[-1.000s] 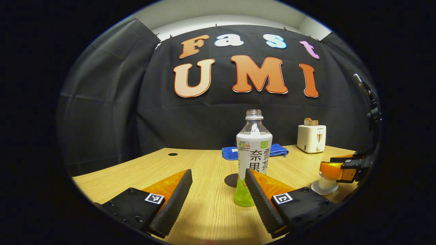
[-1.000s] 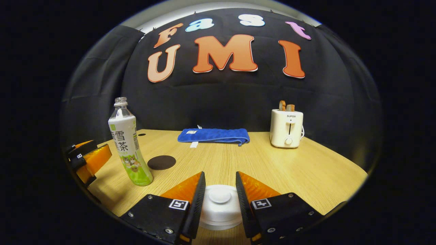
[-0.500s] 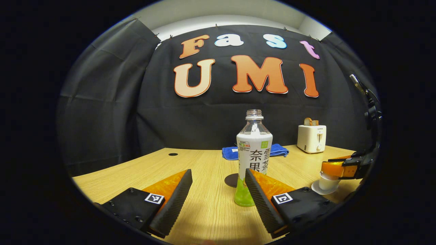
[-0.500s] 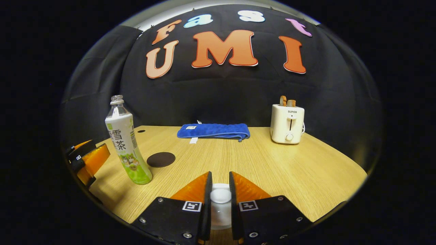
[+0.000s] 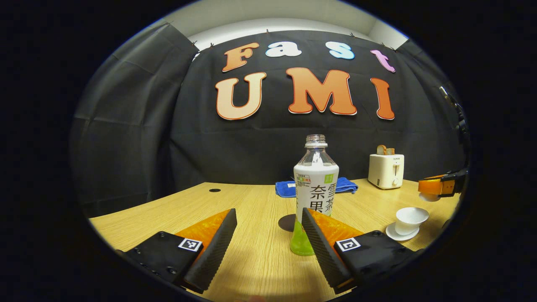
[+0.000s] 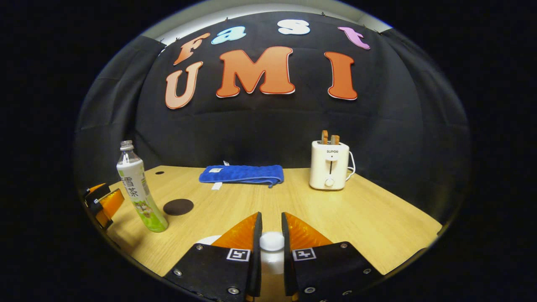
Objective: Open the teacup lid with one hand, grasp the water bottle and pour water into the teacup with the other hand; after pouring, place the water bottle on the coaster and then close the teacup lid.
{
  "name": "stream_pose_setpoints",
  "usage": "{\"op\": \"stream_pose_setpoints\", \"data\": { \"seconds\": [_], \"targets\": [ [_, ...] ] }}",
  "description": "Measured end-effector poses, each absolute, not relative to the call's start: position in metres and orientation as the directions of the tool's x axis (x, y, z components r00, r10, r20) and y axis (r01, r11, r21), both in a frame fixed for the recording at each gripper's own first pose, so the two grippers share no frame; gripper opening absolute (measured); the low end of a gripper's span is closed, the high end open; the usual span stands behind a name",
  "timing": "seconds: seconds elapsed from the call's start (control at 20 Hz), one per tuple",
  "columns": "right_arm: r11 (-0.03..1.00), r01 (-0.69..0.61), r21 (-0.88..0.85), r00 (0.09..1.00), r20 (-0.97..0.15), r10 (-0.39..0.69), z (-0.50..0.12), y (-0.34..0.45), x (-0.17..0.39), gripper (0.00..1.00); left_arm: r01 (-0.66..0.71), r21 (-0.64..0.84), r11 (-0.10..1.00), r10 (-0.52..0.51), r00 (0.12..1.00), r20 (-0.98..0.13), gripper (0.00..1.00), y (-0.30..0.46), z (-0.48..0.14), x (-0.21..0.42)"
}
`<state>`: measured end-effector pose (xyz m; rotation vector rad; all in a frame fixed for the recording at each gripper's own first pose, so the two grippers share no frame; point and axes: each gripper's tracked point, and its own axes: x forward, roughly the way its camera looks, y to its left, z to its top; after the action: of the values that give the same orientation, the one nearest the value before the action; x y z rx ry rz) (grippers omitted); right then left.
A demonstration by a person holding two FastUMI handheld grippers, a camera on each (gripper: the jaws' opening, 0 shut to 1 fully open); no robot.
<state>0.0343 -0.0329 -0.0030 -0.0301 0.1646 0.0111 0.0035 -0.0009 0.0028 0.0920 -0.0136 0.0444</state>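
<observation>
The right gripper (image 6: 272, 243) is pinching the lid (image 6: 272, 241) clear of the cup (image 5: 411, 219); the left gripper (image 5: 268, 239) is gaping wide near the bottle (image 5: 315, 193), ungrasped, with pouring, coaster placement and closing undone.

The left gripper view is taken low over the table (image 5: 251, 260), close behind the water bottle (image 5: 315, 184), facing the booth's back wall. The right gripper view is taken higher, farther right. The bottle, coaster (image 6: 178, 206), blue towel (image 6: 241, 174) and toaster (image 6: 329, 165) are shared.
</observation>
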Motion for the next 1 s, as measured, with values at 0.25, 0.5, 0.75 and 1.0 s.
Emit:
{"op": "stream_pose_setpoints", "data": {
  "seconds": [0.25,0.5,0.75,1.0],
  "targets": [
    [1.000,0.015,-0.019,0.986,-0.169,-0.018,-0.010,-0.068,0.037,0.22,-0.006,0.060,0.998,0.003,0.998,0.060,0.99,-0.014,0.013,-0.002],
    [0.997,0.033,0.070,0.981,-0.195,-0.019,-0.022,-0.079,0.038,0.22,0.069,0.069,0.995,-0.068,0.998,-0.010,0.98,-0.050,0.002,0.006],
    [0.993,0.058,0.106,0.981,-0.192,-0.037,-0.015,-0.095,0.035,0.22,0.084,0.138,0.987,-0.082,0.996,-0.023,0.99,-0.067,0.005,0.029],
    [0.993,0.053,0.101,0.981,-0.192,-0.033,-0.013,-0.094,0.032,0.22,0.085,0.172,0.981,-0.076,0.995,-0.059,1.00,-0.073,-0.006,0.047]
  ]
}}
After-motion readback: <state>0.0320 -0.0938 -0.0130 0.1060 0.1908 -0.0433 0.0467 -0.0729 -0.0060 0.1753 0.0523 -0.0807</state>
